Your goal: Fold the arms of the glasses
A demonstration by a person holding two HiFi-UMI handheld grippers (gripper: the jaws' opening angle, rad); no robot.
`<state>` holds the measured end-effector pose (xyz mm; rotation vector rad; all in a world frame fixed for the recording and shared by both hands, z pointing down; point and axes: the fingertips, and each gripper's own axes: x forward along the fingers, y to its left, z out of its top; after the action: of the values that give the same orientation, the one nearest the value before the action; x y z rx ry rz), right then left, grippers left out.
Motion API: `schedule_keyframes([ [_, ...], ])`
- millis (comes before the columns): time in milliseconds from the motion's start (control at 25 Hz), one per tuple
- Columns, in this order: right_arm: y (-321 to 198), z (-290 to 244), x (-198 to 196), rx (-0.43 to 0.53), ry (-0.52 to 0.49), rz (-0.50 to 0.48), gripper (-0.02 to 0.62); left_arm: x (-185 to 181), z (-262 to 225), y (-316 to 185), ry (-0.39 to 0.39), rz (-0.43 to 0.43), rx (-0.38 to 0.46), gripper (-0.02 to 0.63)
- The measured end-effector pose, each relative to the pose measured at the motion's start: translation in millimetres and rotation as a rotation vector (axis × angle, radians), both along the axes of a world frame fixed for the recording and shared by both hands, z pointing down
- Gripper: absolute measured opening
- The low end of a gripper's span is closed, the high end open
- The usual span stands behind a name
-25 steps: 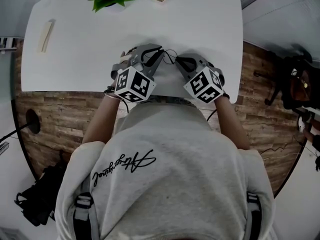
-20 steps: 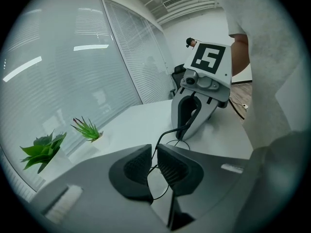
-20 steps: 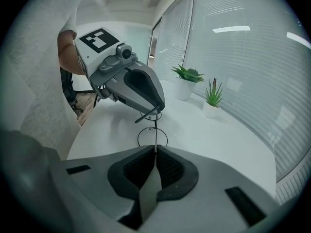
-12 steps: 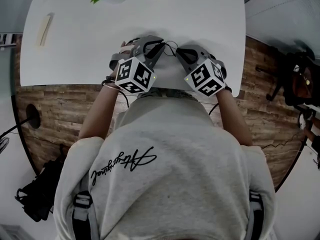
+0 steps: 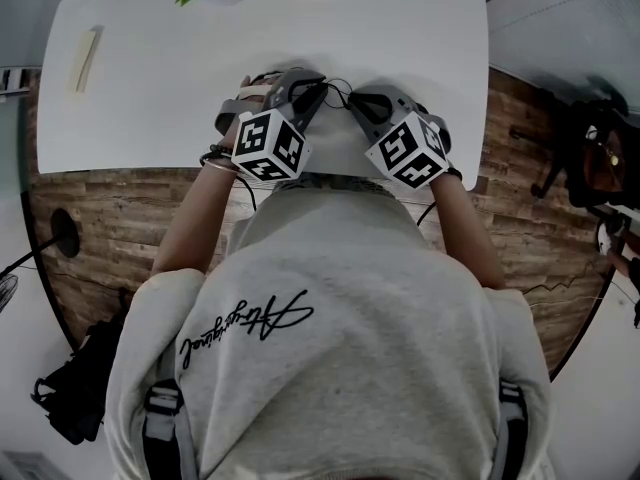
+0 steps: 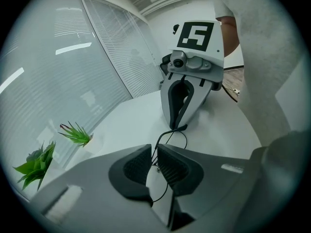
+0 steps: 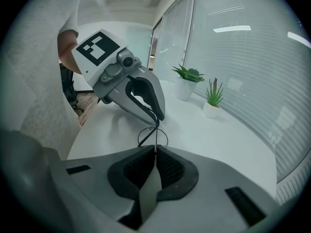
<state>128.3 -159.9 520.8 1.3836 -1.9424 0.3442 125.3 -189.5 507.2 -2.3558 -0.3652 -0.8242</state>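
Pinching the glasses (image 6: 170, 131) at upper centre, my left gripper (image 6: 154, 153) and right gripper (image 7: 155, 152) both clamp wire; folding looks unfinished.

Left tongs (image 6: 153, 152) pinch the thin black glasses (image 6: 171, 136), pads almost together on the wire. Opposite, the right tongs (image 6: 181, 127) clamp the frame's far end over the white worktop (image 6: 121, 125). A spiky plant (image 6: 76, 133) stands at left.

Thin dark-wire glasses (image 7: 156, 137) (pinched at both ends)
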Motion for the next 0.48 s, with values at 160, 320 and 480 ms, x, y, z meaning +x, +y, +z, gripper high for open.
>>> schedule_keyframes([
  [160, -1.0, -0.6, 0.5, -0.011, -0.018, 0.005, 0.017, 0.5, 3.3, 0.4, -0.014, 0.012, 0.018, 0.038],
  [320, -1.3, -0.8, 0.7, -0.025, -0.014, -0.007, 0.017, 1.1, 4.1, 1.0, -0.009, 0.015, 0.043, 0.040],
  [480, -1.4, -0.2, 2.0, -0.045, 0.042, -0.037, 0.018, 1.7, 1.3, 3.6, -0.022, 0.037, 0.056, 0.038],
])
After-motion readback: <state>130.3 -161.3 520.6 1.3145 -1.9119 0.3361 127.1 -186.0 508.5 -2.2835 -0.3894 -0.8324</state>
